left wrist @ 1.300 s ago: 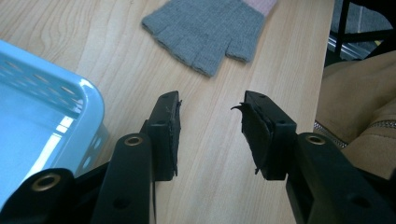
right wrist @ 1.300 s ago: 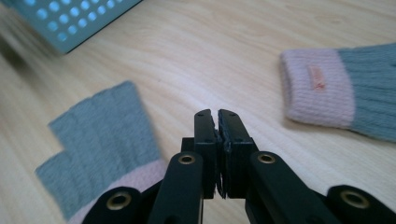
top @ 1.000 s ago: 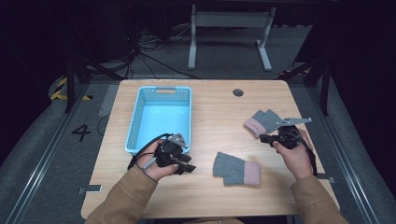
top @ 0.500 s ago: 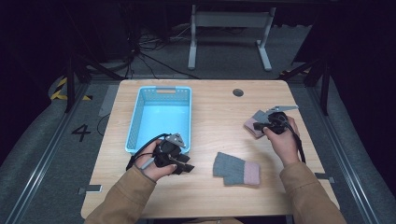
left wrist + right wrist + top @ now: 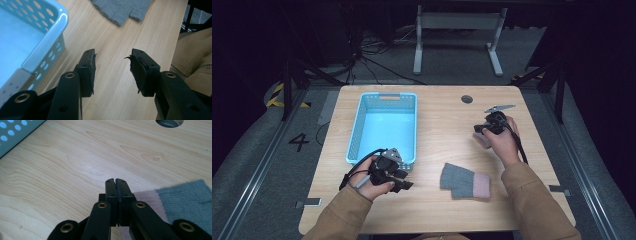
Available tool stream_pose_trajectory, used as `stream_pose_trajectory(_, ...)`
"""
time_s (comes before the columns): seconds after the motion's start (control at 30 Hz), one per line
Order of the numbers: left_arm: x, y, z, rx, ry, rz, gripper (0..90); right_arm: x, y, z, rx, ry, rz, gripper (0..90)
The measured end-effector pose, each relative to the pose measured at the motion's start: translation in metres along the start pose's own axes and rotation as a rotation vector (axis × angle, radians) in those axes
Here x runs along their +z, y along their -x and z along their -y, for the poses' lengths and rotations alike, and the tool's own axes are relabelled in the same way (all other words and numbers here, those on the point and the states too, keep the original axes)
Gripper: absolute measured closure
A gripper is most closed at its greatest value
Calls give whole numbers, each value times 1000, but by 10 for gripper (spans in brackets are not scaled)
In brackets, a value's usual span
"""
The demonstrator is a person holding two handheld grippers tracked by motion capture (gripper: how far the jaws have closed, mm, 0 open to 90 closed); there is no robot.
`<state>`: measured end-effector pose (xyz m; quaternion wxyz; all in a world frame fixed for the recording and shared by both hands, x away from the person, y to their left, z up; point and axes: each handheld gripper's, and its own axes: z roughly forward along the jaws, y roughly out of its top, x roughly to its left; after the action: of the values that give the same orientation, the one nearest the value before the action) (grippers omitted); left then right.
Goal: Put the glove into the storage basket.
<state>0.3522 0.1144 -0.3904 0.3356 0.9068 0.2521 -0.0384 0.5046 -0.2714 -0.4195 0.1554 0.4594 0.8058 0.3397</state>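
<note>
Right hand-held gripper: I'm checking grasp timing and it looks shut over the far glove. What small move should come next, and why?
Probably open the right hand-held gripper before lowering. Its jaws are pressed together with nothing visibly between them, and the glove lies flat beside them, its pink cuff just under the jaws. Opened, they could straddle the cuff edge and pinch it.

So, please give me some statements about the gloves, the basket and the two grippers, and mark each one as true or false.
1. The blue basket holds a glove. False: its inside is bare.
2. The left gripper has its jaws apart, with nothing between them. True.
3. The right gripper has its jaws wide open. False: they are pressed together.
4. A grey glove with a pink cuff lies flat on the table between the two hands. True.
5. The second glove lies inside the basket. False: it lies on the table by the right gripper.
</note>
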Motion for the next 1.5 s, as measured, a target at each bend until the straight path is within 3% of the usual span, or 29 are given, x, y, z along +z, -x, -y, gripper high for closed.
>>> stream_pose_trajectory(0.33, -8, 0, 16, -44, 2, -27, 558, 24, 4, -9, -8, -47, 15, 896)
stream_pose_trajectory(0.6, -11, 0, 21, -55, 5, -35, 559, 30, 5, -8, -5, -71, 23, 896)
stream_pose_trajectory(1.17, 1, 3, 3, -6, -10, -4, 555, 4, 14, 21, 22, -79, 9, 895)
stream_pose_trajectory(1.5, 7, 2, -7, 19, -16, 12, 553, -15, 21, 36, 25, -78, 29, 895)
